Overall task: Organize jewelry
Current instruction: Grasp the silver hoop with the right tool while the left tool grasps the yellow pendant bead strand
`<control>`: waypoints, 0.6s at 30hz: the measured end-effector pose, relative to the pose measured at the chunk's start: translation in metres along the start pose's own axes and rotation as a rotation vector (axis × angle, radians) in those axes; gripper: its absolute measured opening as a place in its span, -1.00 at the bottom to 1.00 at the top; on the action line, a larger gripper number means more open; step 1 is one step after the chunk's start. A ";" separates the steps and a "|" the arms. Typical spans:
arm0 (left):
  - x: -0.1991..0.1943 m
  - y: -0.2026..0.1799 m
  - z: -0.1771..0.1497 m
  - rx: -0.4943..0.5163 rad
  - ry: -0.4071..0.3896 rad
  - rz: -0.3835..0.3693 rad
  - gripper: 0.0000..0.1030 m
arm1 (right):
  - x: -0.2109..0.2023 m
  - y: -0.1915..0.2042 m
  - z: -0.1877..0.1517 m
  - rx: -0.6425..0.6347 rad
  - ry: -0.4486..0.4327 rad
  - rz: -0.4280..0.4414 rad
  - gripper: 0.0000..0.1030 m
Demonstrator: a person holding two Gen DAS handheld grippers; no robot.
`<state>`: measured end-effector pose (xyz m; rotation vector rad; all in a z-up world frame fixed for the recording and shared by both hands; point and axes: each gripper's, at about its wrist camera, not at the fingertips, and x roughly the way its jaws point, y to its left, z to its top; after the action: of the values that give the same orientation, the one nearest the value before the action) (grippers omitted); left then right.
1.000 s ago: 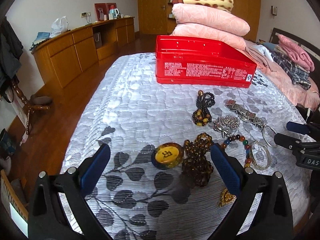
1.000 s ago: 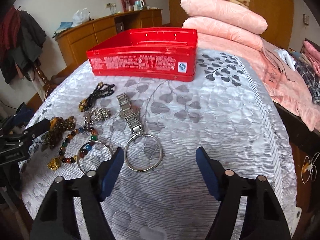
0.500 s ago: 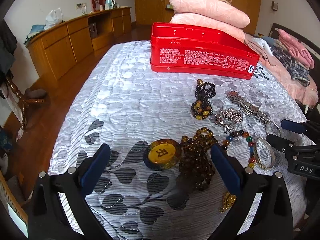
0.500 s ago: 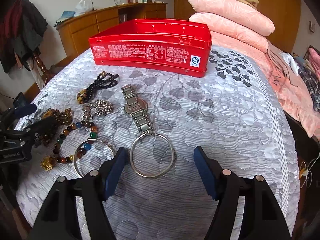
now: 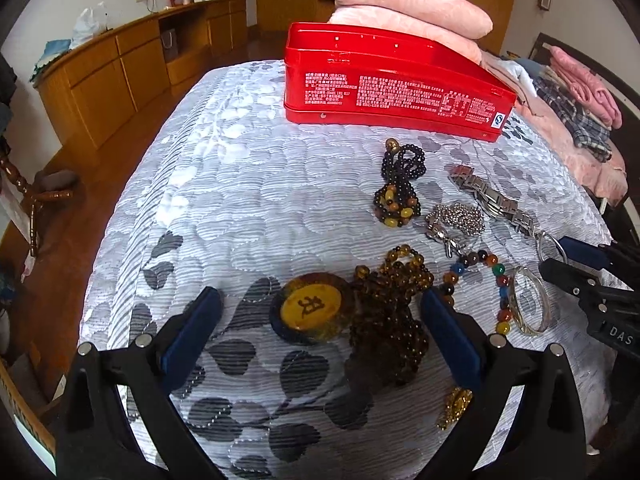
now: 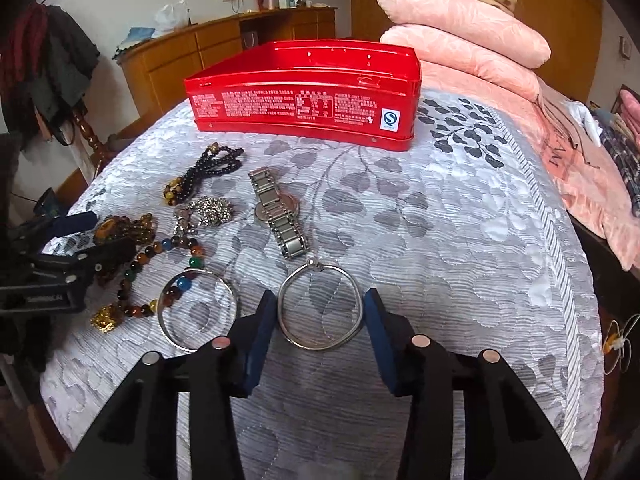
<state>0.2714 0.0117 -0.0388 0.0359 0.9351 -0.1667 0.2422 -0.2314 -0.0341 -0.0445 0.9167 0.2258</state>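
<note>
**Silver ring between closing jaws, amber pendant between wide ones**

Where the thin silver bangle (image 6: pixel 320 307) lies flat on the grey leaf-patterned bedspread (image 6: pixel 460 240), the right gripper (image 6: pixel 320 312) has a blue pad on either side of it, and its jaws are closing; the pads stand right at the ring's rim, and whether they already press on it cannot be told. Just beyond the ring, touching its small clasp end, a steel-link watch (image 6: pixel 278 210) stretches away toward the red tin box (image 6: pixel 304 108), which sits open-topped farther up the bed. To the left of the gripped ring rests a second, wider clear bangle (image 6: pixel 196 312), overlapping a strand of multicoloured beads (image 6: pixel 176 246).

The left gripper (image 5: pixel 320 316) hangs over the left cluster with its jaws spread wide and released. Between its blue pads (image 5: pixel 190 322) lie a round amber pendant (image 5: pixel 312 308) with a dark character on its yellow face and a heap of brown beads (image 5: pixel 388 312) touching the pendant's right side; neither pad touches them. A small gold charm (image 5: pixel 454 406) lies near the right finger. Farther out are a black bead string (image 5: pixel 400 184) with yellow stones and a bunched silver ball chain (image 5: pixel 456 218), side by side below the red box.

Behind the box, pink folded quilts (image 6: pixel 460 40) are stacked, and a wooden sideboard (image 5: pixel 120 76) lines the far wall.
</note>
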 end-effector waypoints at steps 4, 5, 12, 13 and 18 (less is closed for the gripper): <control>0.001 -0.006 0.000 0.032 0.004 0.004 0.75 | -0.003 -0.002 -0.002 0.012 -0.004 0.011 -0.12; 0.000 -0.007 0.000 0.038 0.000 0.004 0.63 | -0.003 -0.002 -0.002 0.016 -0.005 0.014 -0.12; -0.010 -0.019 -0.007 0.086 -0.029 0.005 -0.02 | -0.008 -0.005 -0.006 0.031 -0.007 0.028 -0.12; -0.011 -0.018 -0.008 0.082 -0.028 0.001 -0.03 | -0.008 -0.006 -0.006 0.032 -0.007 0.030 -0.12; -0.011 -0.018 -0.008 0.074 -0.025 0.000 0.02 | -0.007 -0.006 -0.007 0.037 -0.008 0.031 -0.12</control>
<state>0.2559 -0.0040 -0.0336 0.1022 0.9042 -0.2018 0.2335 -0.2396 -0.0333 0.0048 0.9143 0.2376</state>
